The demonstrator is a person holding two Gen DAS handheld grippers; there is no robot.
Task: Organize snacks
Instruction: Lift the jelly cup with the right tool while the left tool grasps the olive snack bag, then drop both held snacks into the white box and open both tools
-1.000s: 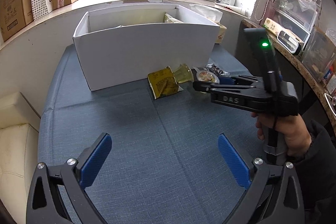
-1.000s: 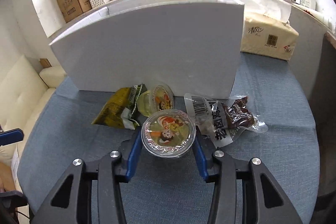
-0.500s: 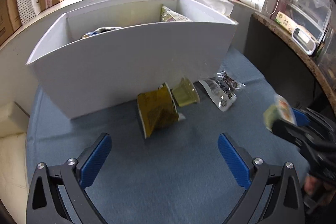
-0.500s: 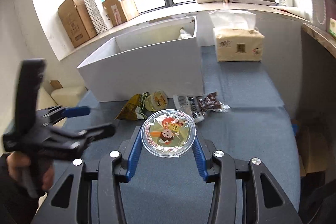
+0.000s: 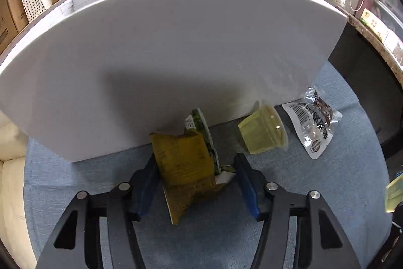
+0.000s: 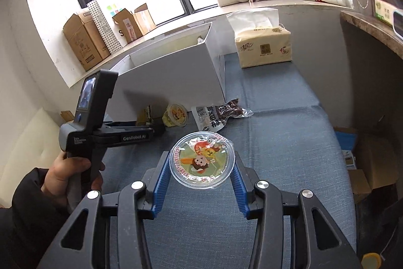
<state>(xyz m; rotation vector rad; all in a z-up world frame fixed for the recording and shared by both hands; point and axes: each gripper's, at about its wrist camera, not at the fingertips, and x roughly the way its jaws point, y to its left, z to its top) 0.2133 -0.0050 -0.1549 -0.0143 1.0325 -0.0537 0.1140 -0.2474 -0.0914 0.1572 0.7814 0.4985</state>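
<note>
A yellow-green snack packet (image 5: 183, 163) lies on the blue cloth against the white box (image 5: 176, 42). My left gripper (image 5: 195, 173) straddles it and its jaws are closing; the left pad touches the packet, while the right pad stands just off its edge. A yellow jelly cup (image 5: 263, 135) on its side and a clear packet of dark meat snack (image 5: 314, 125) lie to the right. My right gripper (image 6: 200, 168) is shut on a round jelly cup (image 6: 201, 159) with a cartoon lid, held above the cloth and back from the white box (image 6: 171, 77). The left gripper (image 6: 157, 129) also shows in the right wrist view.
A tissue pack (image 6: 263, 49) stands on the cloth right of the box. Cardboard boxes (image 6: 83, 42) line the windowsill. A cream cushion (image 5: 10, 168) borders the cloth on the left, a stone counter (image 6: 372, 27) on the right, with an open carton (image 6: 372, 163) below it.
My left gripper came forward and down over the yellow-green packet, and its jaws narrowed from wide open. My right gripper drew back and up from the box with the jelly cup.
</note>
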